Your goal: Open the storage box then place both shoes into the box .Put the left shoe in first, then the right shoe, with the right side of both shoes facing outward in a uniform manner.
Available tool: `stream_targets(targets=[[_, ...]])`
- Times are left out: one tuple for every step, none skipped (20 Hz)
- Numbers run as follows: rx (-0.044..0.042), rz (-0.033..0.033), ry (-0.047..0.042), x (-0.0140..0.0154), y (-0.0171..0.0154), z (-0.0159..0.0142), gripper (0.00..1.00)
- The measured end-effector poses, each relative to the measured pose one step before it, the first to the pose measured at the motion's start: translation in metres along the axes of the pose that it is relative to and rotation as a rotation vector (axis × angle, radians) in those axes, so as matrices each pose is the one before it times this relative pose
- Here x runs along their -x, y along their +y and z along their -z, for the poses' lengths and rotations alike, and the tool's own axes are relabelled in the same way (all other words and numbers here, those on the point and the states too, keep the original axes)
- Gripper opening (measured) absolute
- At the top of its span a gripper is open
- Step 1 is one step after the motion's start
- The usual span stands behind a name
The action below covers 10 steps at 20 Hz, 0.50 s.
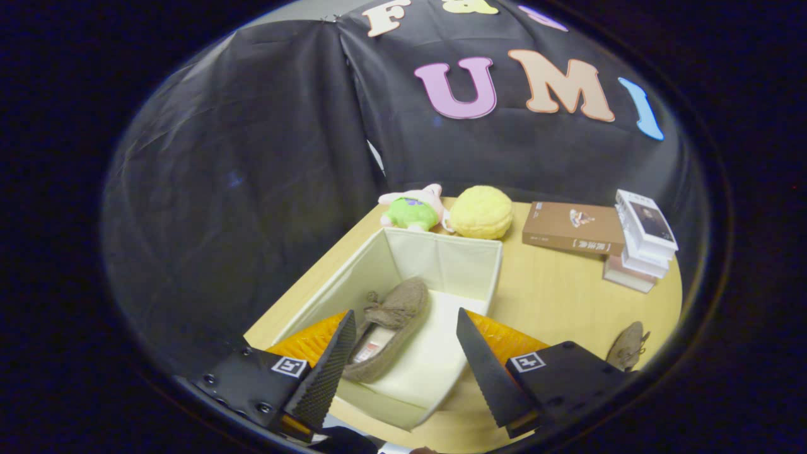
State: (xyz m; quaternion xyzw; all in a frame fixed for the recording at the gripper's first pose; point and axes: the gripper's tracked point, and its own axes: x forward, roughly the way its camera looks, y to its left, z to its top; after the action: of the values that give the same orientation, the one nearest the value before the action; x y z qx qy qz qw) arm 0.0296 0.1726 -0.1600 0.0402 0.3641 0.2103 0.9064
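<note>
A cream fabric storage box (466,252) stands open on the wooden table, just ahead of my fingers. One brown-grey slipper shoe (394,325) lies inside it along the box's left wall, toe pointing away, its insole showing. The second shoe (627,345) of the same kind rests on the table to the right of the box, beyond my right finger. My gripper (406,356) hovers above the near part of the box, open, with nothing between its fingers; the left fingertip overlaps the heel of the boxed shoe in the view.
Beyond the box sit a pink-and-green plush toy (413,209) and a yellow round plush (481,212). A brown book (572,228) and a stack of books (640,243) lie at the far right. The table's left edge (315,271) runs close to the box.
</note>
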Motion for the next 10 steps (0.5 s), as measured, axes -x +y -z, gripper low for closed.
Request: stream_targets(targets=[[0.00654,0.00152,-0.01667,0.00769,-0.0078,-0.00122,1.0],[0.00193,0.00657,-0.01832,0.00726,-0.00999,-0.00295,1.0],[0.00194,0.01519,-0.0153,0.00894,-0.01243,-0.00027,1.0],[0.00227,0.02125,-0.01283,0.00568,-0.01479,-0.00096,1.0],[0.00366,0.01857,-0.01036,0.00495,-0.0132,0.00032,1.0],[0.00477,0.02602,-0.00665,0.00593,-0.01579,0.00092,1.0],[0.00293,0.02417,-0.01038,0.00429,-0.01584,-0.00124,1.0],[0.00281,0.02622,-0.00722,0.00448,-0.01648,0.0002,1.0],[0.00169,0.02679,-0.00584,0.001,-0.01744,0.00284,1.0],[0.00181,0.02136,-0.0042,0.00295,-0.01709,0.00084,1.0]])
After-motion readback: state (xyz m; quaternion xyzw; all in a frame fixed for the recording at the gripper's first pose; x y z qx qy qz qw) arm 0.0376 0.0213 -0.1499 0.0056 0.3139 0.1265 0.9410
